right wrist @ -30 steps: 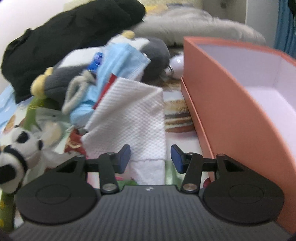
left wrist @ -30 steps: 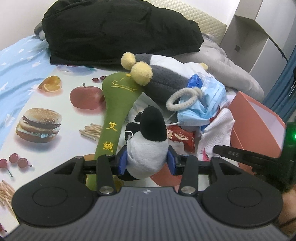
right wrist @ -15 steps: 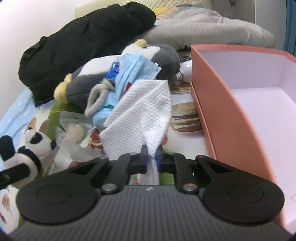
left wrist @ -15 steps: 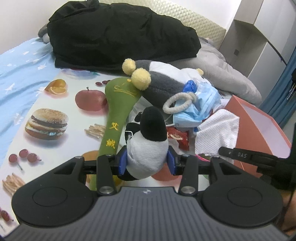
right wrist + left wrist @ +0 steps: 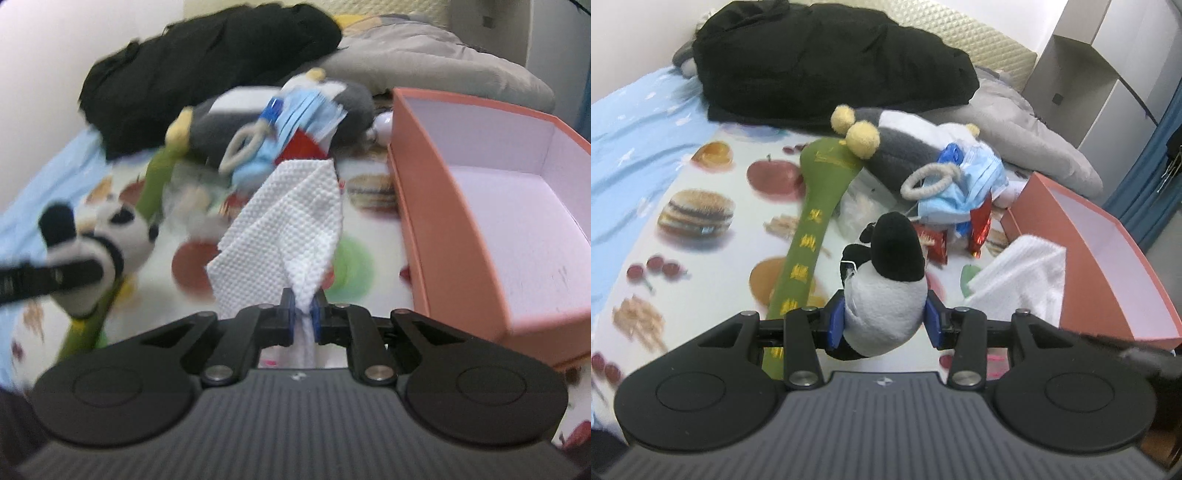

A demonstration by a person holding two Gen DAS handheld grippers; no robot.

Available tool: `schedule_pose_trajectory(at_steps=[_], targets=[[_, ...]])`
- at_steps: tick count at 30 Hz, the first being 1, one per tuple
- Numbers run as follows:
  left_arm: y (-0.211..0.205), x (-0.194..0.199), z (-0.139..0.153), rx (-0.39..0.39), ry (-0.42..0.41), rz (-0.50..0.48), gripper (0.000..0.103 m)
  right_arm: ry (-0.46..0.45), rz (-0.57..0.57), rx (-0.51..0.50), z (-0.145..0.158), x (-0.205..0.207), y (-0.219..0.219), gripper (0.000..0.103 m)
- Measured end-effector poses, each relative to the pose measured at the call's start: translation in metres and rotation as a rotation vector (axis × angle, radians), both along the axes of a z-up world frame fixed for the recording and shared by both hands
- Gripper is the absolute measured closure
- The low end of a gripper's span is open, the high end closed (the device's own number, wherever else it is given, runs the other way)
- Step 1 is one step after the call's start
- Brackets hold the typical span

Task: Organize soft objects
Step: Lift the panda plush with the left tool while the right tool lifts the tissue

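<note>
Left gripper [image 5: 884, 326] squeezes a panda plush toy [image 5: 884, 291] by its round white belly, one blue pad on each side. The panda is up off the food-print mat [image 5: 701, 206]. Its black part points away toward the pile: a green padded stick [image 5: 816, 221], a grey plush toy [image 5: 897, 147], a blue face mask [image 5: 964, 192] and red snack packets [image 5: 979, 225]. The belly is soft and bulgy, so I think it could squish out of the pads and drop. The pink box [image 5: 1108, 258] sits off to the right, so the panda may have some way to go.

Right gripper [image 5: 303, 314] is pinched tight on a white paper towel [image 5: 291, 229], which fans out in front of it. The pink box [image 5: 443, 206] is just to the right, open on top. The towel is thin and floppy. It could tear, or its loose end could catch on the box wall and hang over the edge. This view is blurry, so a fast swing might also bump the panda plush toy [image 5: 110, 236] on the left.
</note>
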State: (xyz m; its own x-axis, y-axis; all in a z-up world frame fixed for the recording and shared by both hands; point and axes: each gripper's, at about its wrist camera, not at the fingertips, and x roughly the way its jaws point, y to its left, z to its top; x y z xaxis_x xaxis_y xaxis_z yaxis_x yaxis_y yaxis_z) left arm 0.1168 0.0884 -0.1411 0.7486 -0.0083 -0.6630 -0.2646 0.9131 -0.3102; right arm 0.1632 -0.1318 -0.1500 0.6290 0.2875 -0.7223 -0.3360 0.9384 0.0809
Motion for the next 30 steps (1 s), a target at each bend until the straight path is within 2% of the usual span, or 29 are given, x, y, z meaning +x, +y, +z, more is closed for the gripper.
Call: schedule_pose_trajectory(at_steps=[9, 11, 12, 14, 15, 16, 19, 23, 26, 27, 30], targets=[[0.004, -0.029, -0.012, 0.017, 0.071, 0.022, 0.054, -0.102, 0.155, -0.246, -0.030, -0.045, 0.032, 0.089], [0.008, -0.031, -0.014, 0.010, 0.087, 0.029, 0.054, -0.100, 0.176, -0.255, -0.033, -0.047, 0.036, 0.086], [0.009, -0.031, -0.015, 0.006, 0.090, 0.033, 0.054, -0.097, 0.174, -0.254, -0.033, -0.048, 0.035, 0.083], [0.010, -0.030, -0.014, 0.010, 0.096, 0.038, 0.054, -0.087, 0.157, -0.249, -0.032, -0.046, 0.033, 0.069], [0.010, -0.029, -0.014, 0.015, 0.097, 0.038, 0.054, -0.086, 0.145, -0.246, -0.031, -0.047, 0.031, 0.057], [0.009, -0.028, -0.013, 0.017, 0.098, 0.036, 0.054, -0.090, 0.135, -0.239, -0.029, -0.048, 0.030, 0.055], [0.007, -0.023, -0.013, 0.022, 0.099, 0.026, 0.054, -0.120, 0.122, -0.202, -0.024, -0.049, 0.021, 0.055], [0.002, -0.018, -0.014, 0.022, 0.102, 0.016, 0.054, -0.117, 0.114, -0.176, -0.023, -0.045, 0.019, 0.058], [0.000, -0.017, -0.015, 0.023, 0.103, 0.009, 0.054, -0.082, 0.126, -0.157, -0.027, -0.041, 0.018, 0.075], [0.000, -0.017, -0.014, 0.023, 0.103, 0.010, 0.054, -0.081, 0.132, -0.161, -0.028, -0.041, 0.020, 0.085], [0.000, -0.018, -0.012, 0.021, 0.095, 0.014, 0.054, -0.121, 0.135, -0.176, -0.022, -0.046, 0.022, 0.089]])
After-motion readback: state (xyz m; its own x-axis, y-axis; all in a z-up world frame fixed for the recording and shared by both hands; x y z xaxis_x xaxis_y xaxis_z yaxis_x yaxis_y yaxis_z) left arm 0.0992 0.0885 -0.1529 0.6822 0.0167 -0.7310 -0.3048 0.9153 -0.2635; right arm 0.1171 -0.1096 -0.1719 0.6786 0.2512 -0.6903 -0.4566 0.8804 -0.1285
